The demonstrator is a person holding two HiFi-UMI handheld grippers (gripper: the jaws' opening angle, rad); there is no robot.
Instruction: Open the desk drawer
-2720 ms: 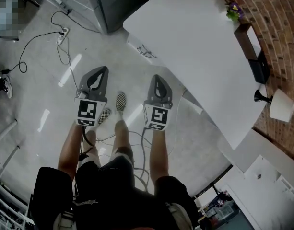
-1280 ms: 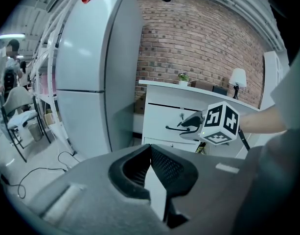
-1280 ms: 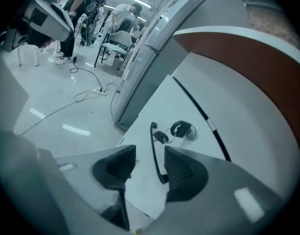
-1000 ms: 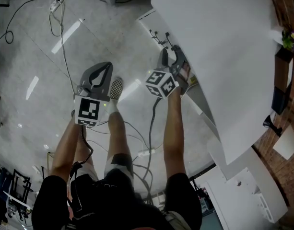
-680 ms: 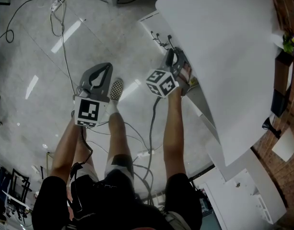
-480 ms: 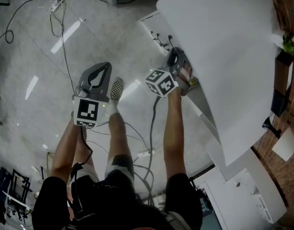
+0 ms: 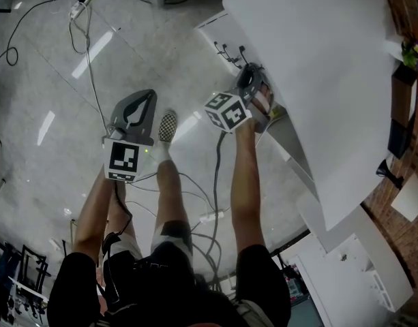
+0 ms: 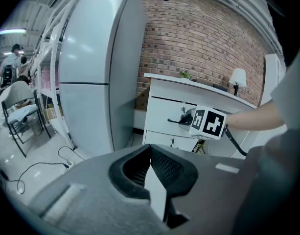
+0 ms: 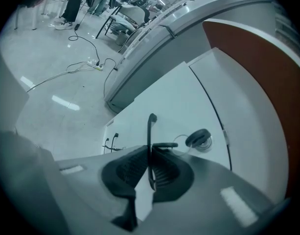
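Two claws; my right gripper (image 9: pixel 150 154), jaws just closing, clamps the drawer handle (image 9: pixel 150 124); my left gripper (image 8: pixel 150 149) pinches together, empty.

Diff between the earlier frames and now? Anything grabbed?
The right hand-held gripper moved from over the floor to the desk front. Its jaws have just been closing and now pinch the black drawer handle. The left hand-held gripper stayed out over the floor, shut and empty. The drawer looks unmoved.
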